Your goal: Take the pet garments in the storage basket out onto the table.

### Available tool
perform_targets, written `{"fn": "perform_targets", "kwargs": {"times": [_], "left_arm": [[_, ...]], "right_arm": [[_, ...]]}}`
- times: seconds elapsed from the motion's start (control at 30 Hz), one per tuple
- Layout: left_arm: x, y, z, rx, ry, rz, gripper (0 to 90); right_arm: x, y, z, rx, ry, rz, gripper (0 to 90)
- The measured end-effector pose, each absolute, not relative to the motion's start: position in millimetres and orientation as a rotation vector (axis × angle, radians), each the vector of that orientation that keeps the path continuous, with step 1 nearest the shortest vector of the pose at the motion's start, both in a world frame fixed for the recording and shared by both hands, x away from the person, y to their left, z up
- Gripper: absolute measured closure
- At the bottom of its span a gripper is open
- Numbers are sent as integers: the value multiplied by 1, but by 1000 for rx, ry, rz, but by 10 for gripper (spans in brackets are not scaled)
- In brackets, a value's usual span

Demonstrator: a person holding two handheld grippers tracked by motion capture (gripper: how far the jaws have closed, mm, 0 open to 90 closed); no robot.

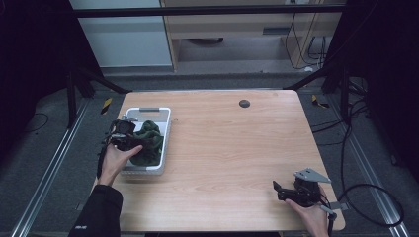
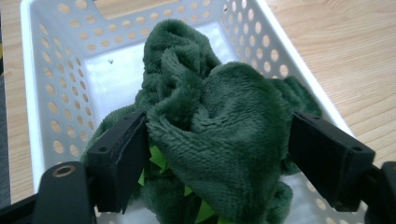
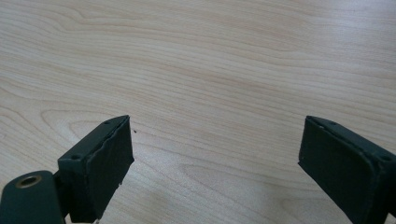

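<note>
Left fingers: left gripper (image 2: pixel 215 158) has its jaws spread wide, one on each side of the green plush cloth (image 2: pixel 210 130) — flanking it, not yet pinching
Right fingers: right gripper (image 3: pixel 215 163) also spread wide, nothing between the jaws, low over bare table (image 3: pixel 210 60)
Cloth position: bunched in the white perforated basket (image 2: pixel 46 102) at the table's left side
Key relation: cloth sits directly between the left jaws, rising past them; no clear long axis — the left hand (image 1: pixel 114 160) is far nearer, the right well apart
Count: one cloth, one basket, two grippers
</note>
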State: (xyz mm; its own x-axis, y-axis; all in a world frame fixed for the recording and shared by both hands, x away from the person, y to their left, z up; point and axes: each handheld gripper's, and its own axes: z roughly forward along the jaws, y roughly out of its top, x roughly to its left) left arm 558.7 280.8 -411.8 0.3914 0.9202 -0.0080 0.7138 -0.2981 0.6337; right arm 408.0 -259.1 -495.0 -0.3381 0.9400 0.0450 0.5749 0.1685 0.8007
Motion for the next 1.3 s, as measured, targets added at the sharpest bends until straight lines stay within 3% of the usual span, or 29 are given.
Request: {"fn": "perform_targets", "kwargs": {"times": [0.2, 0.37, 0.73, 0.93, 1.3], "left_arm": [[562, 279, -418, 2118, 1411, 476, 257], [563, 279, -421, 2121, 1435, 469, 426], [564, 279, -426, 2153, 1460, 426, 687], [564, 281, -422, 2146, 1471, 411, 766], [555, 287, -399, 2096, 1428, 417, 793]], "right_arm": [[408, -260, -495, 1427, 1985, 1035, 98], [408, -259, -495, 1414, 1984, 1034, 99], [409, -259, -495, 1419, 1992, 1036, 99], [409, -258, -495, 1421, 1995, 1033, 99], [409, -259, -495, 1420, 1995, 1043, 99]]}}
